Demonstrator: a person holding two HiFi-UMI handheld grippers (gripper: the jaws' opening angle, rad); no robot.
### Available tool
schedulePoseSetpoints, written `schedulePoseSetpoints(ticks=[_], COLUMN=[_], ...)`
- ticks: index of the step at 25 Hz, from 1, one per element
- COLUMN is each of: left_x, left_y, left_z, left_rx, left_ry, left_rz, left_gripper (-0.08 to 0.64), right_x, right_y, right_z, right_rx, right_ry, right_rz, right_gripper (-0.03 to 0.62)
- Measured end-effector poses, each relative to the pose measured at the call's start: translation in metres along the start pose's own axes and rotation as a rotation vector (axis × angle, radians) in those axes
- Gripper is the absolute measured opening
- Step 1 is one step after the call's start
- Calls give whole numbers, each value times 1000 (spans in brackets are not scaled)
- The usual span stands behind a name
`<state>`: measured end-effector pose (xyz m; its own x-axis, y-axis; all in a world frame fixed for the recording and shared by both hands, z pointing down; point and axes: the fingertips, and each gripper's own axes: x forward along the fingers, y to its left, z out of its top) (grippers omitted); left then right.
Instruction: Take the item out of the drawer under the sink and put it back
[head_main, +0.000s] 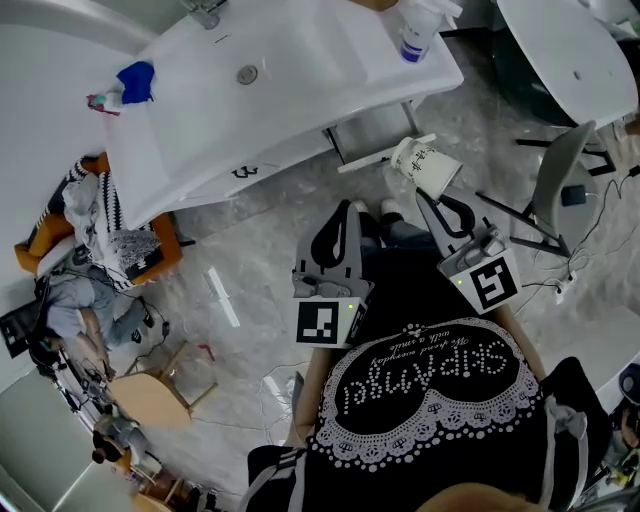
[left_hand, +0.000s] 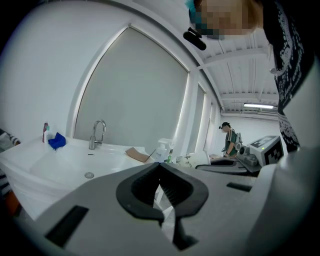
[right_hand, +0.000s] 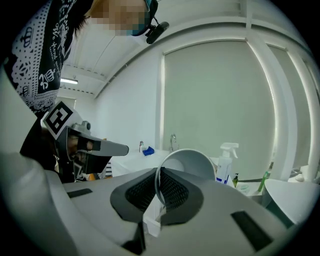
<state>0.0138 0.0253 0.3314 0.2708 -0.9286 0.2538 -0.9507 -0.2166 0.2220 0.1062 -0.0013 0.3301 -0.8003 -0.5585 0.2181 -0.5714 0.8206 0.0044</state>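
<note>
A white paper cup (head_main: 425, 168) with dark print lies tilted on its side, its rim pinched by my right gripper (head_main: 427, 196), which is shut on it. In the right gripper view the cup (right_hand: 189, 162) shows its open mouth, and the rim runs between the jaws of the right gripper (right_hand: 159, 173). My left gripper (head_main: 345, 208) hangs beside it, shut and empty; in its own view the left gripper (left_hand: 160, 167) has its tips touching. Both point toward the white sink (head_main: 300, 90). Below the sink's near edge is a white drawer front (head_main: 245, 170).
A spray bottle (head_main: 415, 30) stands at the sink's right end, with a blue cloth (head_main: 135, 80) at its left end. A grey chair (head_main: 560, 190) is on the right and an orange seat piled with clothes (head_main: 100, 235) on the left. Another person (left_hand: 230, 141) stands far off.
</note>
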Motion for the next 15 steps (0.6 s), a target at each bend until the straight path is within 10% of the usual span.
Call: schedulePoseSetpoints(ticks=[15], left_x=[15], left_y=[-36], left_z=[-3], left_rx=[33], left_ry=[-85], left_rz=[66], left_gripper=[3], right_x=[-17], right_y=[-33], right_z=[-5], right_rx=[7], right_ry=[-44], right_rz=[52], right_gripper=[25])
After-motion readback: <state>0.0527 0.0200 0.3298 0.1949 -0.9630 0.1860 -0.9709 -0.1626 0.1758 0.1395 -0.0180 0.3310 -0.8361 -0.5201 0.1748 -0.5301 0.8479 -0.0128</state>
